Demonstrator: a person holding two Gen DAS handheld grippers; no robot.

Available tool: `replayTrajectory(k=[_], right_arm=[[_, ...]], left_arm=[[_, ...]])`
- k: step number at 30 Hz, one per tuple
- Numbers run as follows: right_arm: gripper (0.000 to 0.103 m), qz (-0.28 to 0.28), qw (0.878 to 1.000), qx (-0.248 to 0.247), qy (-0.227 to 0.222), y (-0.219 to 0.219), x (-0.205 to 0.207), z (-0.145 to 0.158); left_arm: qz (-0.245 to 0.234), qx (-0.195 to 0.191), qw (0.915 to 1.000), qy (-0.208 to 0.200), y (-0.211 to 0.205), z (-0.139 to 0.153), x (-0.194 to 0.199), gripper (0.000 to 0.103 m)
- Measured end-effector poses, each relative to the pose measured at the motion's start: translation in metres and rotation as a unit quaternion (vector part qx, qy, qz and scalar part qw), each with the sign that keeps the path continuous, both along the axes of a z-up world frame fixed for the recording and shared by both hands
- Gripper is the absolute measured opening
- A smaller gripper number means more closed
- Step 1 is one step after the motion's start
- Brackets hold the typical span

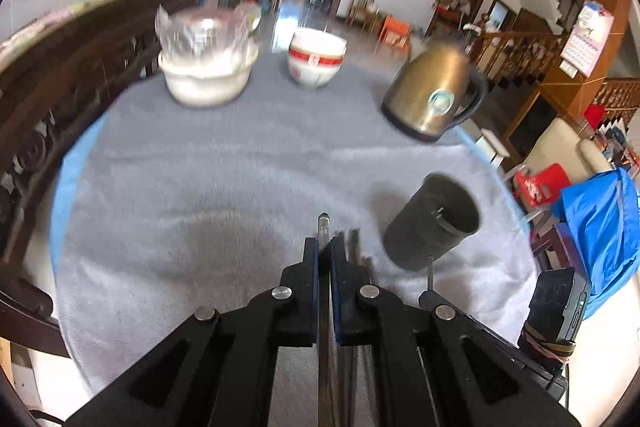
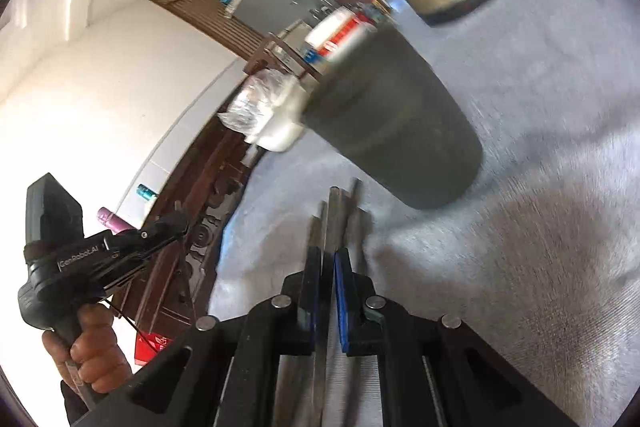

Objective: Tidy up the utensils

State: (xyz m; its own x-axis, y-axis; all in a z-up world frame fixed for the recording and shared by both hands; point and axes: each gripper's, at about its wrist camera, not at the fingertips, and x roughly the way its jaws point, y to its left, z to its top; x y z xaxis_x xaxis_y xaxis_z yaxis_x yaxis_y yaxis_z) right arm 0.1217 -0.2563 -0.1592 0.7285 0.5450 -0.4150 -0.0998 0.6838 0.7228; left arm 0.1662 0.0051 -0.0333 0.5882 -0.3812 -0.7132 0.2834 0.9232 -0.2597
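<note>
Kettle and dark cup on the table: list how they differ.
The kettle is shiny gold metal, while the dark cup is matte dark grey. The kettle has a black side handle; the dark cup shows none. In the left wrist view the kettle stands farther back, and the dark cup sits nearer the left gripper. Both stand upright on the grey cloth.

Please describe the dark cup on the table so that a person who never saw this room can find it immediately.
Start at the round table covered with a grey cloth. On its right side stands a golden kettle, and the dark cup is on the cloth nearer to the camera than it. It is the only matte dark-grey, handleless cylinder there; the bowls are white.
</note>
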Motion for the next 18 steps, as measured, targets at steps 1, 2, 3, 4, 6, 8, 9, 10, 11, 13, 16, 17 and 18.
replayTrajectory(k=[1, 2, 3, 4, 6, 8, 9, 10, 11, 13, 16, 17, 18], right_arm=[[0.008, 0.003, 1.0, -0.006, -0.009, 0.003, -0.001, 0.009], [0.008, 0.005, 1.0, -0.011, -0.019, 0.006, -0.002, 0.019], [0.008, 0.006, 0.999, -0.016, -0.03, 0.007, -0.004, 0.028], [0.008, 0.006, 0.999, -0.023, -0.042, 0.01, -0.007, 0.038], [0.007, 0.004, 0.997, -0.037, -0.066, 0.014, -0.012, 0.059], [0.007, 0.001, 0.995, -0.043, -0.087, 0.018, -0.016, 0.075], [0.007, 0.0, 0.994, -0.046, -0.096, 0.02, -0.018, 0.082], [0.007, 0.0, 0.993, -0.051, -0.102, 0.021, -0.018, 0.087], [0.007, 0.0, 0.992, -0.069, -0.102, 0.025, -0.017, 0.092], [0.007, -0.007, 0.991, -0.101, -0.09, 0.029, -0.016, 0.092], [0.008, -0.007, 0.992, -0.118, -0.05, 0.025, -0.013, 0.082], [0.009, -0.008, 0.992, -0.123, -0.021, 0.024, -0.007, 0.074], [0.009, -0.004, 0.992, -0.123, -0.001, 0.021, -0.002, 0.067]], left_arm=[[0.0, -0.003, 1.0, -0.006, 0.001, 0.005, -0.001, 0.005], [0.0, -0.006, 0.9999, -0.013, 0.002, 0.011, -0.005, 0.005], [0.001, -0.009, 0.9997, -0.022, 0.004, 0.019, -0.009, 0.005], [0.001, -0.01, 0.9996, -0.027, 0.005, 0.025, -0.013, 0.005], [-0.001, -0.015, 0.9991, -0.04, 0.005, 0.035, -0.019, 0.005], [-0.006, -0.021, 0.9986, -0.049, 0.004, 0.042, -0.025, 0.005], [-0.01, -0.022, 0.9981, -0.056, 0.003, 0.047, -0.028, 0.005], [-0.013, -0.022, 0.9979, -0.06, 0.002, 0.049, -0.03, 0.005], [-0.014, -0.018, 0.9975, -0.067, 0.0, 0.052, -0.032, 0.005], [-0.011, -0.008, 0.9972, -0.074, -0.001, 0.053, -0.033, 0.005], [-0.008, -0.012, 0.9974, -0.07, 0.002, 0.05, -0.033, 0.005], [-0.005, -0.012, 0.9975, -0.07, 0.003, 0.049, -0.033, 0.005], [-0.004, -0.014, 0.9976, -0.068, 0.005, 0.049, -0.033, 0.005]])
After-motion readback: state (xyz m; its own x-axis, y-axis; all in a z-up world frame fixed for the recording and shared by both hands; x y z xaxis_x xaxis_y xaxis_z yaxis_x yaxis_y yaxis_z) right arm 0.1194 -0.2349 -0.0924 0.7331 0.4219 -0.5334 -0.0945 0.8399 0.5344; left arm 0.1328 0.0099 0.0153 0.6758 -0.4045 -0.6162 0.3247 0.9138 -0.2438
